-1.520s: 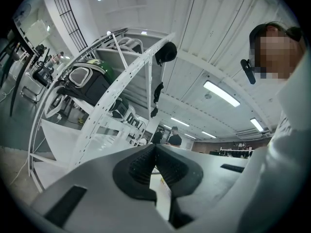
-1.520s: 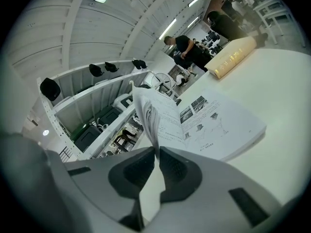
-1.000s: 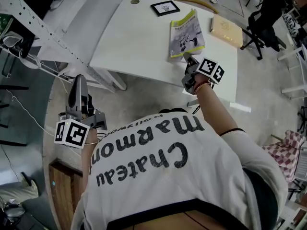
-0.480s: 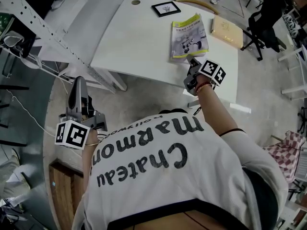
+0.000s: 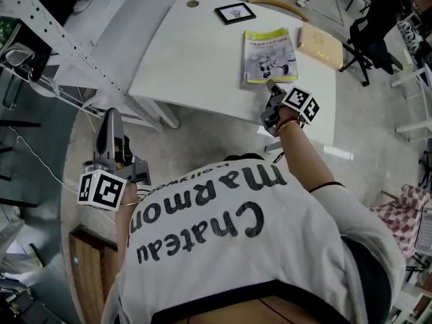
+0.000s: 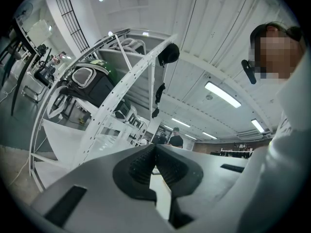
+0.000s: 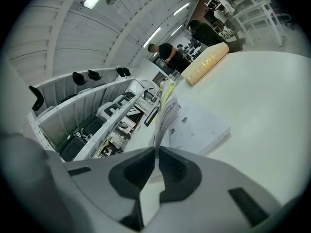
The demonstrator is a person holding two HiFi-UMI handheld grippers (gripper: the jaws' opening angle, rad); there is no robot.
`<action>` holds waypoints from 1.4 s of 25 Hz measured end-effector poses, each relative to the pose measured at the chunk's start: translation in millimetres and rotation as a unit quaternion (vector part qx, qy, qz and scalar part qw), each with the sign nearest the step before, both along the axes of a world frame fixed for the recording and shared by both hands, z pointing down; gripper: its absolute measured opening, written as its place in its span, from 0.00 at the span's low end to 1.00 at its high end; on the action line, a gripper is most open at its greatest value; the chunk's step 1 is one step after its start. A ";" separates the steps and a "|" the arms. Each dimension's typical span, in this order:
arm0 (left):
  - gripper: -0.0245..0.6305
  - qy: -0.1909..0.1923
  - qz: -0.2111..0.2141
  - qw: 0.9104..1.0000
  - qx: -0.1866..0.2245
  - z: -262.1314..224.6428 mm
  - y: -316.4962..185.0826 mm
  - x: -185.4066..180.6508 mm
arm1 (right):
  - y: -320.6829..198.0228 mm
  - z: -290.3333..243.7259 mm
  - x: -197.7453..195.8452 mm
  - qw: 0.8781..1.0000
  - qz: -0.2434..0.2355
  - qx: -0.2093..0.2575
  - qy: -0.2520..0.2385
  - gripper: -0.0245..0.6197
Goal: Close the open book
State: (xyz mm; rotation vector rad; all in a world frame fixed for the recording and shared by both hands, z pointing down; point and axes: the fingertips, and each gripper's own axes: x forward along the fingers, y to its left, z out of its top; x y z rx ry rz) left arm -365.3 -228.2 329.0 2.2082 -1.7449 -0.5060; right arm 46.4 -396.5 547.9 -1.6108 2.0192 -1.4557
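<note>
The book (image 5: 268, 56) sits on the white counter (image 5: 196, 52) close to the near edge, and it's only partway shut. The right gripper (image 5: 271, 86) has its fingers (image 7: 180, 171) pinched tight on a thin sheaf of pages standing up from the near end, while the rest lies flat beside them with printed pages showing.

Biggest worry is that the grip is just a sliver of paper. If the person swings it over fast, the sheets could slip out, crease, or tear at the spine. The loose pages fanning out above the pinch could also flop the wrong way and get folded under.

Second thing: nothing holds the book down. The left gripper (image 5: 109, 123) hangs well away from the counter (fingers closed together, nothing in them), so any sideways drag from the right one could slide the whole book across that smooth top instead of turning the pages, maybe into the tan block (image 5: 318, 42) beside it or off the near edge.
</note>
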 end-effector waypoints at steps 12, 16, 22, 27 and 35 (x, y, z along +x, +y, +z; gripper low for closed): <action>0.07 0.001 0.007 1.000 -0.001 2.3 -5.7 -6.3 | 5.8 16.4 5.1 0.999 0.027 -0.025 -0.012 0.10; 0.07 0.001 0.009 1.000 -0.003 3.7 -6.2 -7.7 | 7.2 19.1 6.2 0.999 0.034 -0.028 -0.014 0.11; 0.07 0.001 0.008 1.000 -0.005 5.3 -5.7 -10.5 | 7.3 21.6 9.9 0.998 0.045 -0.038 -0.023 0.11; 0.07 0.003 0.004 1.000 -0.007 7.6 -4.8 -14.5 | 8.2 25.4 12.5 0.996 0.056 -0.053 -0.035 0.11; 0.07 0.005 0.010 1.000 -0.009 9.8 -10.1 -9.9 | 9.2 25.3 13.8 0.996 0.053 -0.055 -0.035 0.11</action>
